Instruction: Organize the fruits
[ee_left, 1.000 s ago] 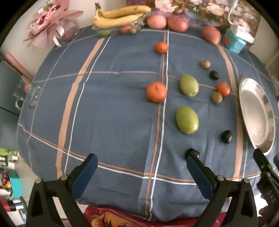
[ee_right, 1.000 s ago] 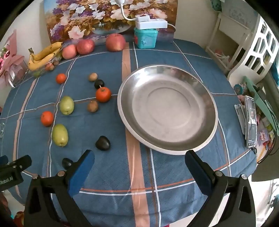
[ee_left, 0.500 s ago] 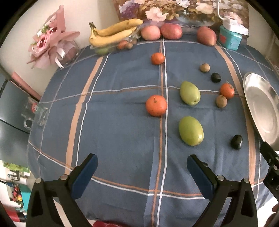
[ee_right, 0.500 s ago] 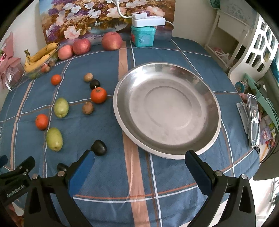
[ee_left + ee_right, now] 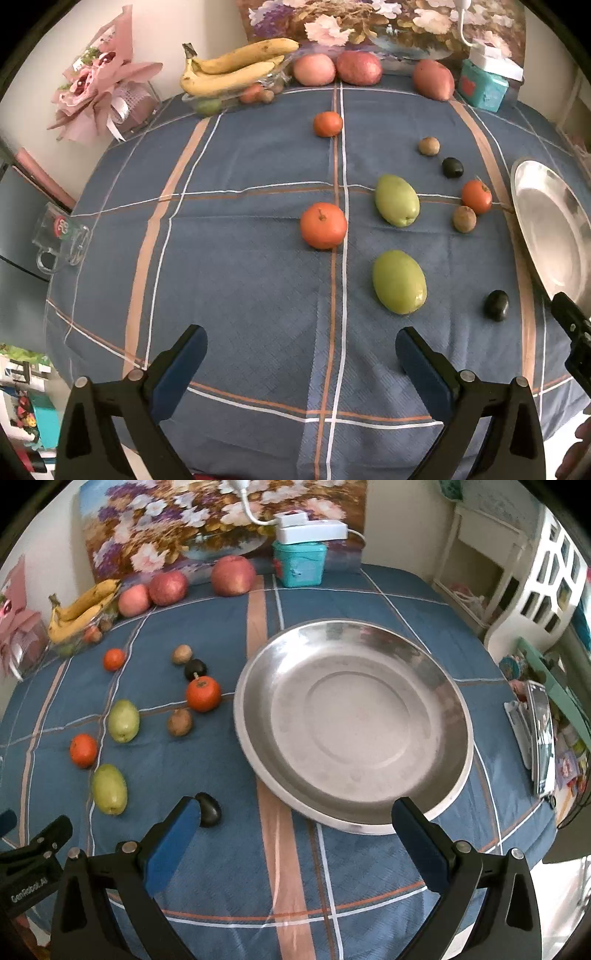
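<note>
Currently, your left gripper (image 5: 301,354) is spread wide and empty above the tablecloth (image 5: 240,258); the loose fruits lie ahead. Your right gripper (image 5: 295,823), equally wide, frames the metal plate (image 5: 454,701), which holds nothing; a dark fruit (image 5: 208,808) touches its left finger.

On the surface (image 5: 295,886) the plate (image 5: 458,716) lies toward the right edge, with loose fruit spread to its left. Just beside its left rim sits 1 tomato (image 5: 203,693), a small round fruit (image 5: 180,722) in front of it and a dark fruit (image 5: 195,668) behind. Farther left lie 2 mangoes (image 5: 397,200) (image 5: 399,281), 1 before the other, and 1 orange (image 5: 323,225) left of them. Another orange (image 5: 327,124) lies nearer the back edge. Along the back edge stand bananas (image 5: 236,70), 3 apples (image 5: 358,67) and a box (image 5: 299,563). A mug (image 5: 61,242) sits at the left edge.
</note>
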